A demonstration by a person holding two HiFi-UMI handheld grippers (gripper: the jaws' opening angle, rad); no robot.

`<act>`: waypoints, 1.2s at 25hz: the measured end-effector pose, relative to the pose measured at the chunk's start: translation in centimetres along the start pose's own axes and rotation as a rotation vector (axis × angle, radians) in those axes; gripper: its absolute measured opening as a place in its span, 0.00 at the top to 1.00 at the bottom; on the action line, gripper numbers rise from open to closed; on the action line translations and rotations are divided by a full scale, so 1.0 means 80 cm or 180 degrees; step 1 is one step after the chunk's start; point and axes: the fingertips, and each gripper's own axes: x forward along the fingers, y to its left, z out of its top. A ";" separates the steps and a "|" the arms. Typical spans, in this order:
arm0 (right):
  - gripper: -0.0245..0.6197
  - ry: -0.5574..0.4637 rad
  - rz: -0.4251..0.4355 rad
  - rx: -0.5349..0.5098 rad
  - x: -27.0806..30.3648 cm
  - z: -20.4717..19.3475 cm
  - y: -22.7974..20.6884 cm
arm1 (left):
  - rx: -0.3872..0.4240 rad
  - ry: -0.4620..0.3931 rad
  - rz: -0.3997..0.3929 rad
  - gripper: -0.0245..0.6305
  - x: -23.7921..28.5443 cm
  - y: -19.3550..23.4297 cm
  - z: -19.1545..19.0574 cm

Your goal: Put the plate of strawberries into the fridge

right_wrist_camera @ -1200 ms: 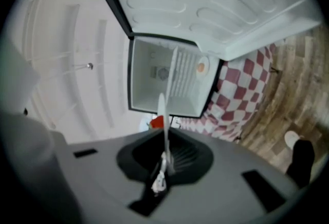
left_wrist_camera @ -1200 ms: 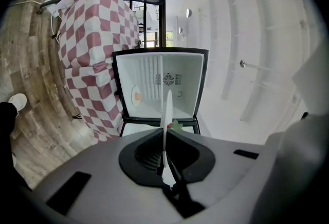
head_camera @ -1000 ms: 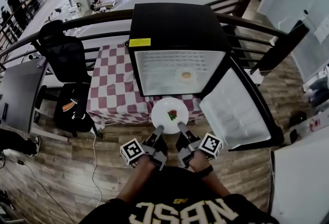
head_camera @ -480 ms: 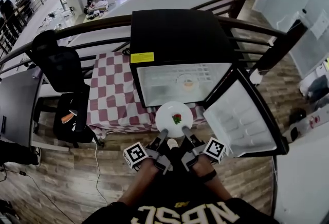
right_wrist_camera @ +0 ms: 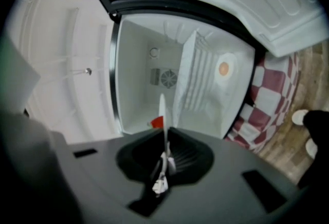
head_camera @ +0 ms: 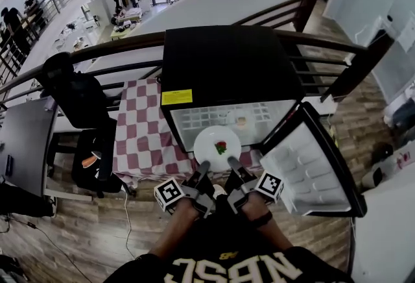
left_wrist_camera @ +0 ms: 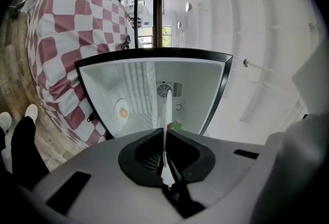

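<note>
Plate of strawberries [head_camera: 209,140] is in the air and level, gripped at its near rim by both claws. One red strawberry [head_camera: 220,147] shows on it. Left claw [head_camera: 202,166] is pinched on the rim left of centre, and right claw [head_camera: 231,162] does the same right of centre. Both gripper views show the rim edge-on, squeezed between the pads, with nothing else in there. Jaws are almost fully closed, only the rim's thickness between them.

Key relation: the plate sticks straight forward from the claws, so its far rim leads. In the head view that far rim overlaps the lower lip of the fridge [head_camera: 227,58] opening; can't tell whether it has crossed the threshold. The opening is dead ahead. The door [head_camera: 310,159] is swung wide to the right, off the path. Both hands look equally near with the plate centred between them, so I'd call it a straight two-handed push, no turn needed.

Inside there is a ribbed white shelf [right_wrist_camera: 198,81]. A small dish [head_camera: 241,121] with something orange sits further back, slightly toward the right claw's side. My read: the plate rides above shelf level and should slide in over it, but watch its right side against that dish.

Checkered counter [head_camera: 139,126] runs left of the fridge, not involved.
</note>
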 end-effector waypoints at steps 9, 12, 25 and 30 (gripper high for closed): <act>0.91 -0.0044 -0.0006 0.0076 0.033 0.050 -0.002 | -0.0005 0.0035 0.0044 0.92 0.058 0.000 0.018; 0.91 -0.0053 -0.0044 0.0131 0.041 0.063 -0.007 | -0.0049 0.0049 0.0070 0.92 0.073 0.003 0.022; 0.91 -0.0002 -0.0134 0.0424 0.071 0.099 -0.036 | -0.0139 0.0010 0.0324 0.92 0.115 0.033 0.037; 0.91 0.0049 -0.0148 0.0467 0.082 0.103 -0.043 | -0.0172 -0.0051 0.0363 0.92 0.122 0.042 0.044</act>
